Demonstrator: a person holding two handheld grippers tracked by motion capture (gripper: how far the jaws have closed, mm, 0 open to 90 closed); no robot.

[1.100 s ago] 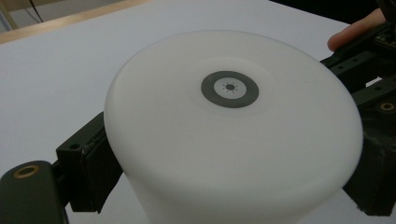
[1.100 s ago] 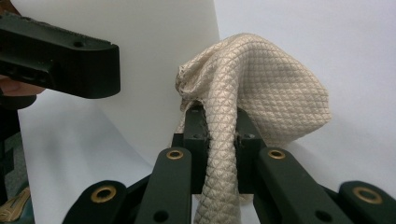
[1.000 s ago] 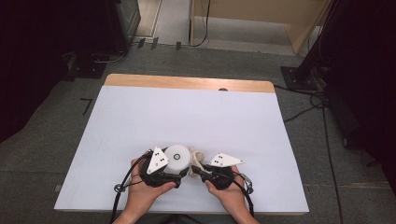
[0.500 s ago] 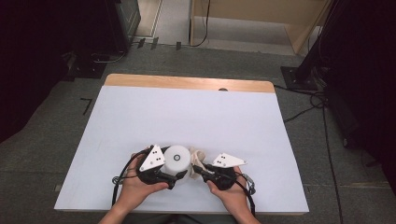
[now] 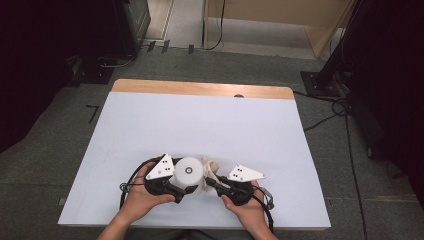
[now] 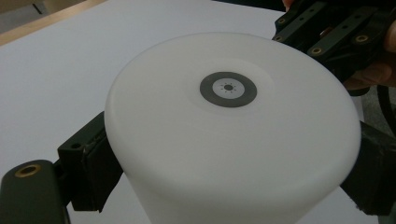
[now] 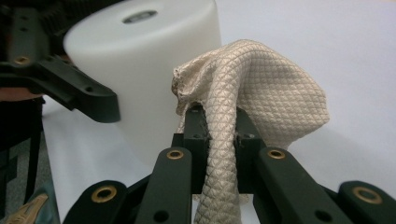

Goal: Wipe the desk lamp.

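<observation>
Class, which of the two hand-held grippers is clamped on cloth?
The right hand-held gripper: it pinches the beige quilted cloth. The left hand-held gripper clasps the white cylinder.

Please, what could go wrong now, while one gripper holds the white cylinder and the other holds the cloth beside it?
1. The left gripper clamps the smooth white cylinder only low on its sides, so a push from wiping may tilt it or make it slip.
2. The right gripper pinches only a narrow fold of the beige cloth; the cloth could pull free.
3. Both grippers work near the table's front edge, so a slipped cylinder might roll off.
</observation>
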